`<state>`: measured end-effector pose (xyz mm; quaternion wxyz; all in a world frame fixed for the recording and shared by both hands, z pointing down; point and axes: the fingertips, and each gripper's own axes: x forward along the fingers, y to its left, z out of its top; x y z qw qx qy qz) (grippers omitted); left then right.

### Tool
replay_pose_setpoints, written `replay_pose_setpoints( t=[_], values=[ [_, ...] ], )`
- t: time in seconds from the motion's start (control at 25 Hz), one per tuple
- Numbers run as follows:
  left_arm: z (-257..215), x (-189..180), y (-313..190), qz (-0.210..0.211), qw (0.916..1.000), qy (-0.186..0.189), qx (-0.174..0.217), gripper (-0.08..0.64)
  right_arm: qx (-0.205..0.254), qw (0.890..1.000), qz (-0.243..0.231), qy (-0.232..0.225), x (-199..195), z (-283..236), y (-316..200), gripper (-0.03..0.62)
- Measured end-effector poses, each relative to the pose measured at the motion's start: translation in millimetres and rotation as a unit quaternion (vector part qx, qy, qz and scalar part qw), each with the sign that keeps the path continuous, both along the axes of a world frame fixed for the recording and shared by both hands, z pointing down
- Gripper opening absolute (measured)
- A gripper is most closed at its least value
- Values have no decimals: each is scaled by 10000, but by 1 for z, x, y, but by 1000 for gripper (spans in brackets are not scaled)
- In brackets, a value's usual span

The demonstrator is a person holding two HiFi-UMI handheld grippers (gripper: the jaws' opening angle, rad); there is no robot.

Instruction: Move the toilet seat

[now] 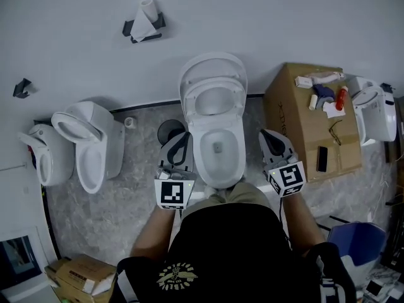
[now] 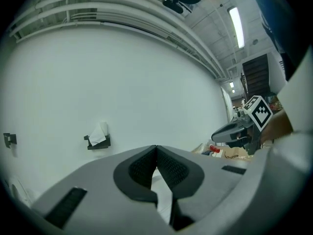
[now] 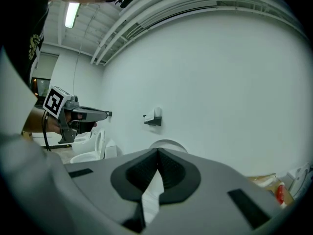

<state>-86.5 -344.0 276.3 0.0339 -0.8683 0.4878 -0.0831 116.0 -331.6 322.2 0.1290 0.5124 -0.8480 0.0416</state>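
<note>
A white toilet [image 1: 218, 150] stands against the wall straight ahead. Its seat [image 1: 213, 100] and lid [image 1: 213, 65] are both tipped up towards the wall. My left gripper [image 1: 181, 137] hovers beside the bowl's left flank, shut and holding nothing. On the bowl's right side my right gripper [image 1: 269, 135] is held level with it, also shut and empty. In the left gripper view the jaws [image 2: 156, 151] meet with only wall beyond them, and the right gripper [image 2: 234, 131] shows at the right. The right gripper view has its closed jaws [image 3: 157, 154] in front of the raised lid [image 3: 168, 143].
Two more toilets [image 1: 91, 144] [image 1: 41, 153] stand to the left and another [image 1: 372, 109] at the far right. A cardboard box [image 1: 297, 115] with small items sits right of the bowl. A paper holder [image 1: 145, 21] hangs on the wall. A blue bin [image 1: 353, 242] is at lower right.
</note>
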Motion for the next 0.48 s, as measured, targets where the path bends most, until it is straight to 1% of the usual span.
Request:
replay_pose_setpoints(
  t=[0.12,0.28,0.48],
  values=[
    [4,4,-6,50,9999,-88,-44,23,22,10000,9,18,0,-2,-1,29],
    [9,17,-23,-4,9996,-252,-128,23,16,10000,-90,-11,6,-5,-11,29],
    [16,48,-61,-4,9984,-508,-241,23,-121,9996,-238,-135,27,3,-36,29]
  ],
)
